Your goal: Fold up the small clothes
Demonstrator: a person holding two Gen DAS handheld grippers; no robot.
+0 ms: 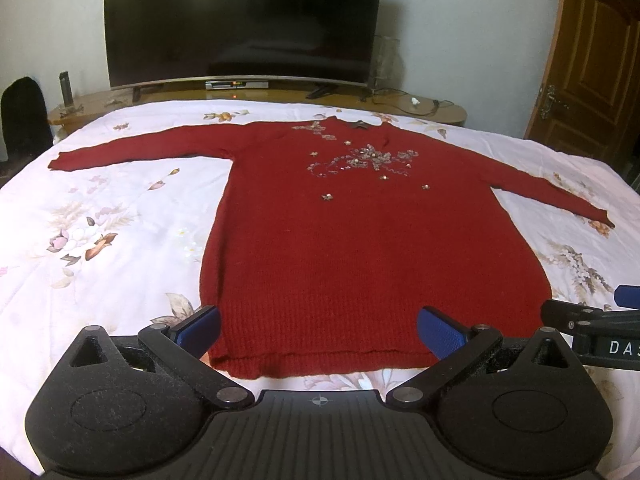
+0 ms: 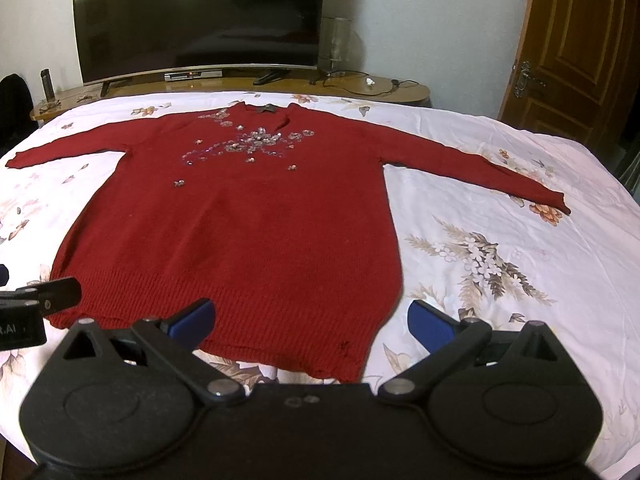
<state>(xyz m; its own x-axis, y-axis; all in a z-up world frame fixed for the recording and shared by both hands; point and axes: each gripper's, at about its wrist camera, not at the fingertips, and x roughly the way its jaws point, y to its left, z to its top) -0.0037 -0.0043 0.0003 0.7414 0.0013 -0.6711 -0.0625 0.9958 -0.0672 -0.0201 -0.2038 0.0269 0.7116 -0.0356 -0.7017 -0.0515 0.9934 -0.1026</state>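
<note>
A dark red knit sweater (image 1: 360,248) lies flat and face up on the bed, both sleeves spread out, beaded flower trim on the chest. It also shows in the right wrist view (image 2: 240,240). My left gripper (image 1: 318,332) is open and empty, hovering just above the sweater's hem toward its left corner. My right gripper (image 2: 310,324) is open and empty, over the hem's right corner. The right gripper's edge shows at the far right of the left wrist view (image 1: 592,328).
The bed has a white floral sheet (image 1: 100,240). Behind it a wooden TV stand (image 1: 420,104) carries a large dark TV (image 1: 240,24), a set-top box and cables. A brown door (image 1: 592,52) stands at the right.
</note>
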